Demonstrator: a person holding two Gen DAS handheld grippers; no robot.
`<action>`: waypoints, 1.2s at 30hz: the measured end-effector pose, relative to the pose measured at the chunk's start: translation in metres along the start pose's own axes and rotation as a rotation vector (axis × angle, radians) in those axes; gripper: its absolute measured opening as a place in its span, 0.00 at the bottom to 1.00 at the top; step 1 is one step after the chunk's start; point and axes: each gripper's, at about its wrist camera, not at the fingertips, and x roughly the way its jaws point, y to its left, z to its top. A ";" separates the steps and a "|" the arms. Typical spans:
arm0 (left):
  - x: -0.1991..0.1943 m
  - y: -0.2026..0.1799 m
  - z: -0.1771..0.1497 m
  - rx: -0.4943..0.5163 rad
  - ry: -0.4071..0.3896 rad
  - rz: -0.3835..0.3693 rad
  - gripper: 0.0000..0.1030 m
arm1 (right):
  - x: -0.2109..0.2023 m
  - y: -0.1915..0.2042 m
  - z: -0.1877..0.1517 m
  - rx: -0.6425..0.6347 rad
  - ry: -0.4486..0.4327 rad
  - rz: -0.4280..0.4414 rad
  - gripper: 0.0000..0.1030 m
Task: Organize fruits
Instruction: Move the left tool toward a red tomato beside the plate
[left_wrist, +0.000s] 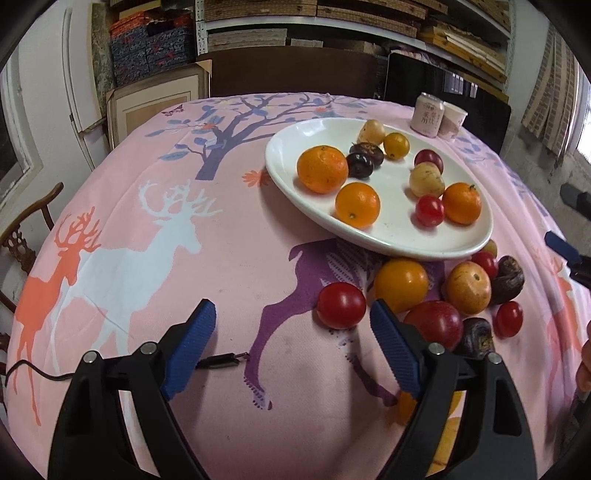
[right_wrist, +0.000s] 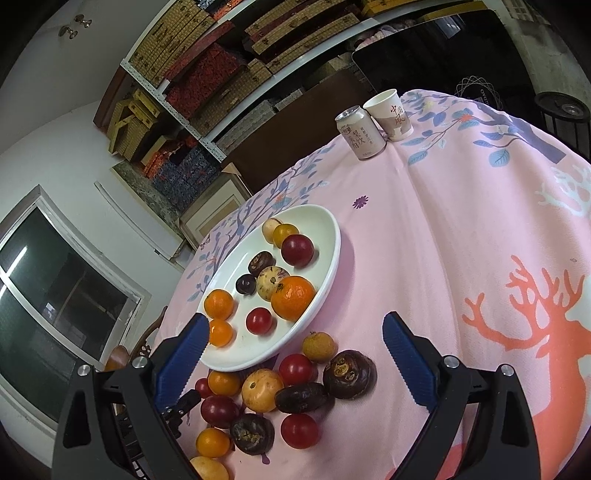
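Observation:
A white oval plate (left_wrist: 424, 236) (right_wrist: 325, 236) on the pink deer tablecloth holds several fruits: oranges (left_wrist: 322, 168), red tomatoes (left_wrist: 429, 210) and dark chestnuts. A loose pile of fruit lies on the cloth by the plate's near edge: a red tomato (left_wrist: 341, 305), a yellow-orange fruit (left_wrist: 401, 283), a dark chestnut (right_wrist: 349, 373). My left gripper (left_wrist: 291, 314) is open and empty, just left of the pile. My right gripper (right_wrist: 295, 328) is open and empty, above the pile and the plate's near rim. Its blue fingertip (left_wrist: 561, 246) shows in the left wrist view.
A pink drink can (left_wrist: 427, 113) (right_wrist: 360, 132) and a paper cup (left_wrist: 453, 121) (right_wrist: 390, 113) stand at the table's far edge. A thin black cable (left_wrist: 221, 360) lies on the cloth. A wooden chair (left_wrist: 22, 236) stands by the table. Shelves with boxes fill the back.

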 end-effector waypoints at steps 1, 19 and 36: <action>0.002 -0.003 0.000 0.014 0.000 0.011 0.81 | 0.000 0.000 0.000 0.000 0.000 0.000 0.93; -0.009 -0.003 0.001 0.059 -0.059 -0.004 0.87 | 0.002 -0.003 0.000 0.003 0.009 -0.003 0.93; 0.007 -0.015 0.001 0.099 0.010 -0.152 0.56 | 0.003 0.001 -0.002 -0.007 0.028 -0.013 0.94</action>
